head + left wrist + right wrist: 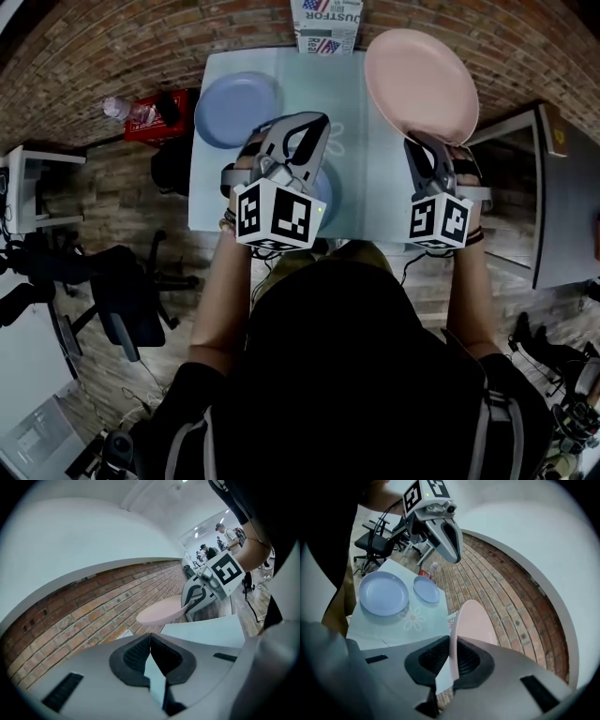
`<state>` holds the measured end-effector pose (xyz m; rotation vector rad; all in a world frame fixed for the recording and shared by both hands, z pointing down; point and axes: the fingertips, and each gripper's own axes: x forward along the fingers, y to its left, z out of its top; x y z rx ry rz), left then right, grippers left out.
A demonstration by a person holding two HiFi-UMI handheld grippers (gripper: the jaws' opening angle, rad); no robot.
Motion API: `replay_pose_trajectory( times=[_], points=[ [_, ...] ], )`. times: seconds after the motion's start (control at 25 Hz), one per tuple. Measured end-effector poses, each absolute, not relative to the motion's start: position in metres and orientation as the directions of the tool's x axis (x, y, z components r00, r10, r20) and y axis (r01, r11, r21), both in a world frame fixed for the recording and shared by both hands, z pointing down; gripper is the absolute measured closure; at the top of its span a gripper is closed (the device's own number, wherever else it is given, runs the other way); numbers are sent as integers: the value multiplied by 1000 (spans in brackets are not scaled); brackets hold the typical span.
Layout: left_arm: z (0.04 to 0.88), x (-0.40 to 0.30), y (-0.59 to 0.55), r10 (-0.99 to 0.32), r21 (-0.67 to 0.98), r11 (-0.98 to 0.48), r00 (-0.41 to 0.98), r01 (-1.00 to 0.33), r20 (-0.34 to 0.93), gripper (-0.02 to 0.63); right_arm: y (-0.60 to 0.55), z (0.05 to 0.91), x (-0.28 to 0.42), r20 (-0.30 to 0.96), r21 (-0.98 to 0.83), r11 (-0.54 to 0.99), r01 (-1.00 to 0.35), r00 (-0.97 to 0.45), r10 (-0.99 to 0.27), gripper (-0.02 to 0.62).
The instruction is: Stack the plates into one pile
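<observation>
Plate (422, 80) in right gripper (418, 142), seemingly aloft

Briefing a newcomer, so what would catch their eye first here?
The pink plate, gripped by its rim in the right tongs, held above the far right corner of the table. On it lie two blue plates: the smaller blue plate at the far left corner, the larger blue plate beneath the shut, empty left tongs.

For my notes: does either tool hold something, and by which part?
The right tool holds the pink plate by its rim. The left tool is shut and holds nothing.
</observation>
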<state>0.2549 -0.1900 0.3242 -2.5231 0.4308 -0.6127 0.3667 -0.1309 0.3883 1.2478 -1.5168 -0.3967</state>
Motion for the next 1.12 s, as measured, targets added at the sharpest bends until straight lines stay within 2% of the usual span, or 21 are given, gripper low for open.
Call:
replay_pose_trajectory(
  times=[0.52, 1.12],
  points=[
    [314, 209, -175, -329, -566, -818, 889, -99, 320, 583, -113, 340, 252, 438, 807, 352, -474, 80, -896, 546],
    [308, 174, -164, -266, -571, -820, 915, -49, 304, 583, -113, 334, 208, 425, 816, 324, -479, 115, -898, 546]
  ],
)
